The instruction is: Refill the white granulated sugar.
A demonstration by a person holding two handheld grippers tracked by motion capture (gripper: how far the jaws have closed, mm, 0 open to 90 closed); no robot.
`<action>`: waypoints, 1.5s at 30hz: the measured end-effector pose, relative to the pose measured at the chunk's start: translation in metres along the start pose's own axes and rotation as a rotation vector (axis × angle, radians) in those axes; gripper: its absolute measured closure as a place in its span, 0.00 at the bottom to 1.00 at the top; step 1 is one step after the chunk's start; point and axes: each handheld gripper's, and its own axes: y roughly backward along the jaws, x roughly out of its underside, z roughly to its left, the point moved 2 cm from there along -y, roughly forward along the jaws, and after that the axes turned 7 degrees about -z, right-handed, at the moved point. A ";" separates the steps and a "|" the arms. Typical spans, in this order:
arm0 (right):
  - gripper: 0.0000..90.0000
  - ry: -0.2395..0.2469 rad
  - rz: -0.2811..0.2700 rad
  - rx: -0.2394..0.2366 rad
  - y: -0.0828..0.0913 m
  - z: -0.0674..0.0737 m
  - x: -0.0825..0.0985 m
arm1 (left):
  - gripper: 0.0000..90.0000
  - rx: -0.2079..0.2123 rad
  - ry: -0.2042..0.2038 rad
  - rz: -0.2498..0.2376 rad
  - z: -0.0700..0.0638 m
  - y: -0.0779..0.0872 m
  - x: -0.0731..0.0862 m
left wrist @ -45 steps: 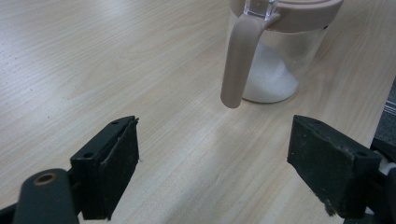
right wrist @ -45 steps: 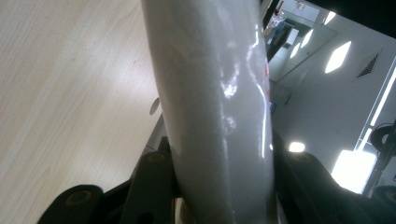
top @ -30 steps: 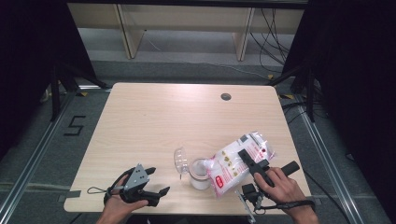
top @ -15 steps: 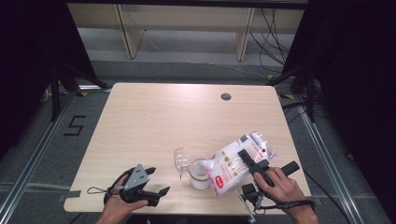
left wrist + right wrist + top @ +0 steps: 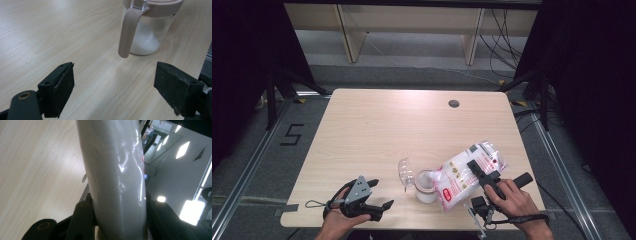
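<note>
The high view is evenly lit from above: the pale tabletop is bright, while both sides fall into near black. Shadows there are short and soft, and detail is coarse. In the left gripper view the light is soft; the black jaws at the bottom are slightly blurred. In the right gripper view the bag is close, out of focus and streaked with glare, and bright ceiling lights blow out at the right.

The jar is cut off by the top edge in the left gripper view, so its lid is partly lost. In the right gripper view the white bag runs off top and bottom, covering the jaws' pads. From above, its print is too small to read.
</note>
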 end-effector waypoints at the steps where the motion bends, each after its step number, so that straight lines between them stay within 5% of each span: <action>1: 0.76 0.000 0.000 0.001 0.000 0.000 0.000 | 0.18 0.001 0.001 0.001 0.000 0.000 0.000; 25: 0.76 -0.006 -0.003 0.001 0.000 0.000 0.001 | 0.18 -0.002 0.002 0.002 -0.001 0.000 0.000; 26: 0.76 -0.010 -0.002 0.001 0.000 0.000 0.001 | 0.18 -0.007 0.030 0.001 -0.002 0.000 0.001; 28: 0.76 -0.010 0.003 -0.010 0.000 0.000 0.001 | 0.18 0.003 0.000 -0.001 0.000 0.000 0.000; 40: 0.76 -0.013 -0.003 -0.005 0.000 0.000 0.002 | 0.18 0.000 0.001 0.002 0.000 0.000 0.000; 45: 0.76 -0.012 -0.002 -0.005 0.000 0.000 0.002 | 0.18 -0.010 0.025 0.005 -0.002 0.000 0.001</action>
